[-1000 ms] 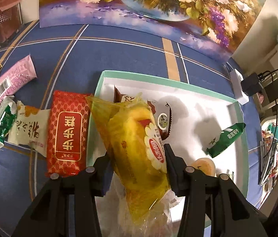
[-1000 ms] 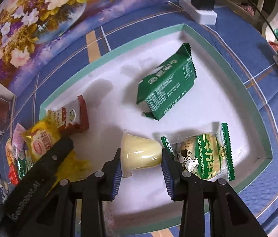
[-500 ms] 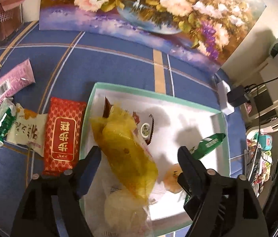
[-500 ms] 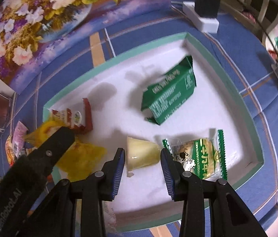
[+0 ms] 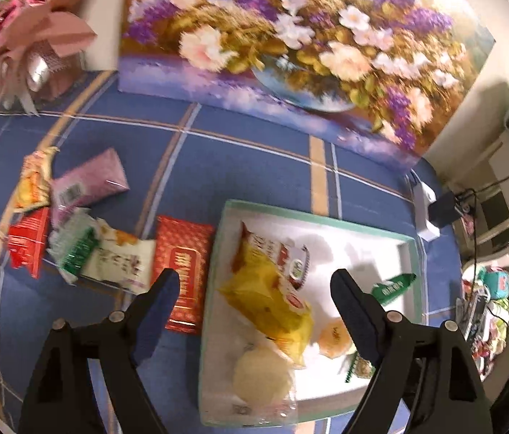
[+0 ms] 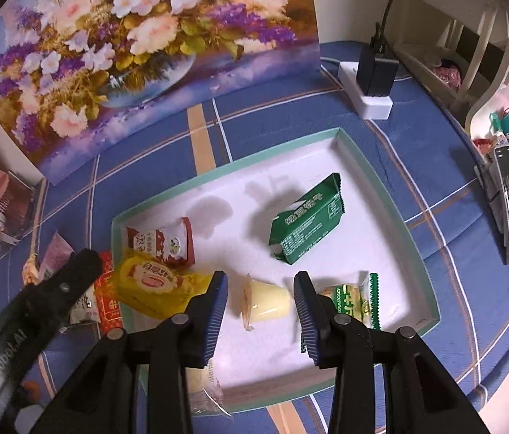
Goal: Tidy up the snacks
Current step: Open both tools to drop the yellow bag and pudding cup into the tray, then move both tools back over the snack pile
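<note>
Blue checked bench: left claw point(image 5: 254, 278), jaws just opened, and right claw point(image 6: 260, 280), narrowly parted, both empty. Red packet point(image 5: 182, 249) beside the tray's point(image 5: 308, 215) left edge looks light and crinkly; pinch its long sides.

Count, white tray point(image 6: 392, 195): six snacks.
- one green packet point(image 6: 308, 226)
- one red-and-white packet point(image 6: 167, 242)
- one yellow packet point(image 6: 157, 282)
- one jelly cup point(image 6: 267, 300)
- one green-edged packet point(image 6: 357, 298)
- one pale round cake point(image 5: 261, 372), clear-wrapped.

Left of tray, on blue surface point(image 5: 218, 159): six packets; one red packet point(image 5: 184, 267) nearest the tray.
</note>
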Available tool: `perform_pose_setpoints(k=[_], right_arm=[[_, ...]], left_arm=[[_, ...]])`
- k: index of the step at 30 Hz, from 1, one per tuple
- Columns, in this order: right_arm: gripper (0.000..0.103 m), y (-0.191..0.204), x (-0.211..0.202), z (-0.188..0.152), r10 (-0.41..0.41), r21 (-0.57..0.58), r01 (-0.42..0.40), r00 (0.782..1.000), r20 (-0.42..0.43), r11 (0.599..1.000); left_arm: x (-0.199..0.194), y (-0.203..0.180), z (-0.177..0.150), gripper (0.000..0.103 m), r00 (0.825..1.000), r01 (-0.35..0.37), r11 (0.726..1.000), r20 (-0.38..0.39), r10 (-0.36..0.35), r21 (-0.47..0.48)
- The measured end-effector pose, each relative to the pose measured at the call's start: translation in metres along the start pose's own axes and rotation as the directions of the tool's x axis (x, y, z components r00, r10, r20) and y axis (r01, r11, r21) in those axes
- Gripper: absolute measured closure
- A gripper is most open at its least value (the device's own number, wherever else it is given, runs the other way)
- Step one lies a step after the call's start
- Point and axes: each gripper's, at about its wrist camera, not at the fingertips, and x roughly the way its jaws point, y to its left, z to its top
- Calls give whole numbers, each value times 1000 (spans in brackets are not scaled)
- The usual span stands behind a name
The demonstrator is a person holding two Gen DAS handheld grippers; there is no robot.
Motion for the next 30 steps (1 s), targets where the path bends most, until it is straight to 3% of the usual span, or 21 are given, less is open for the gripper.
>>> perform_pose_setpoints(k=[8, 11, 14, 16, 18, 20, 22, 30], right_arm=[[48, 6, 8, 0, -1, -36, 0, 1000, -19, 999], [32, 10, 13, -1, -11, -61, 10, 1000, -25, 998], [26, 11, 16, -3, -20, -77, 19, 1000, -21, 997], [7, 9, 18, -3, -17, -71, 16, 1000, -18, 997], [0, 7, 19, -3, -16, -64, 15, 1000, -10, 998], [0, 7, 19, -2, -6, -63, 5, 1000, -10, 998], [0, 7, 21, -2, 7, -62, -8, 1000, -13, 998], [0, 12, 24, -3, 26, -81, -28, 999, -27, 996]], left_arm=[[1, 16, 2, 17, 994, -109, 994, 15, 109, -31], [5, 22, 0, 17, 987, -162, 986, 6, 162, -35], [11, 29, -1, 17, 980, -197, 980, -17, 196, -42], [13, 33, -1, 17, 976, -217, 975, -21, 216, -46], [14, 36, -2, 17, 974, -226, 973, -19, 225, -51], [15, 38, -2, 16, 974, -225, 973, -15, 224, -54], [15, 39, -3, 0, 976, -217, 975, -15, 217, -54], [11, 41, -1, 0, 975, -220, 974, 2, 220, -49]])
